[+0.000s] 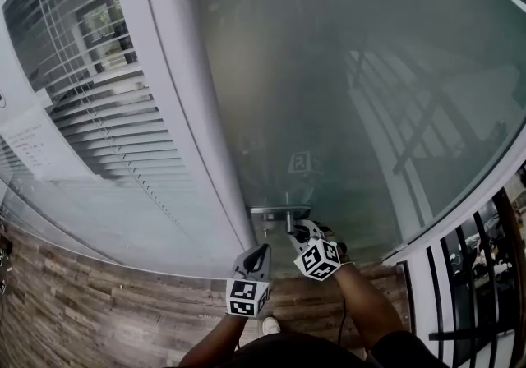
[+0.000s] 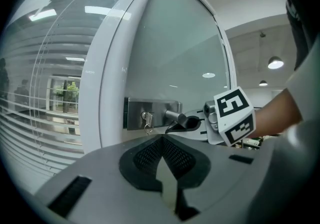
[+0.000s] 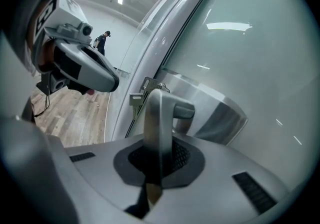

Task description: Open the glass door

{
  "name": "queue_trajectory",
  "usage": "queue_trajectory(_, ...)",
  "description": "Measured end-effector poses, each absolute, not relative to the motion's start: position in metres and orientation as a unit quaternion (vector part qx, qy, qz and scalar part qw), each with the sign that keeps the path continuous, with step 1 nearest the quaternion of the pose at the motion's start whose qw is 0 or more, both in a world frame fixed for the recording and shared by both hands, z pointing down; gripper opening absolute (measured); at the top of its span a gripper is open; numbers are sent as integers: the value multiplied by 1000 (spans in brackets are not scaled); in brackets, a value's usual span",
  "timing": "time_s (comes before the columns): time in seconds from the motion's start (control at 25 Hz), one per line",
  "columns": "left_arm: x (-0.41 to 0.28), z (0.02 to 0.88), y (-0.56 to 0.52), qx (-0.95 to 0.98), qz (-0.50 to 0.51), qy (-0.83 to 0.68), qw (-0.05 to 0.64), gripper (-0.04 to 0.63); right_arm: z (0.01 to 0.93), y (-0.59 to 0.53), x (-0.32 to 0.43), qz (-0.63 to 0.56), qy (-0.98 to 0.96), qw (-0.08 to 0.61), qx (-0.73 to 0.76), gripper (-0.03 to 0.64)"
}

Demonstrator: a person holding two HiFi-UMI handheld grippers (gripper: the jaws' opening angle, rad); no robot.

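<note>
Right gripper view: handle (image 3: 159,118) between jaws.

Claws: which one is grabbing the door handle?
The right claw. It is closed on the metal door handle. The left claw hangs beside it, holding nothing.

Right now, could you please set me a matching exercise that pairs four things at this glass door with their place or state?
Things:
1. right gripper
2. left gripper
3. key
4. blinds

Places or states:
A. hanging at the metal lock plate, beside the door handle
B. shut, nothing between its jaws
C. left of the white door frame
D. shut on the door handle

Pairs: 1-D, 2-B, 3-A, 4-C
</note>
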State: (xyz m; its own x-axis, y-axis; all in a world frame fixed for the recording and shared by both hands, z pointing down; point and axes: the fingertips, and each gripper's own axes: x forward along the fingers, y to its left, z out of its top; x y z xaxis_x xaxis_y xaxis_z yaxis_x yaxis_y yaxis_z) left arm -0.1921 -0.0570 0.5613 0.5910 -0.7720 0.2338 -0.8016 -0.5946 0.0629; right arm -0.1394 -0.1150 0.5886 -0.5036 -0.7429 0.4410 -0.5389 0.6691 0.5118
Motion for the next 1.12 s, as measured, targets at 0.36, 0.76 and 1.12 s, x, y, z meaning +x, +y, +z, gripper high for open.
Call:
queue_trajectory(0.36, -186, 558, -59, 898, 80, -427, 66, -2, 589, -139, -134, -149, -850, 334, 378, 14)
queue_trajectory(0.76, -150, 550, -54, 898, 80, -429, 60, -2, 581, -161, -103, -134, -849, 327, 394, 14)
queue_trajectory(1.12, -108, 558, -82, 885, 81, -455, 50, -2, 595, -207, -84, -113, -856, 325, 386, 15)
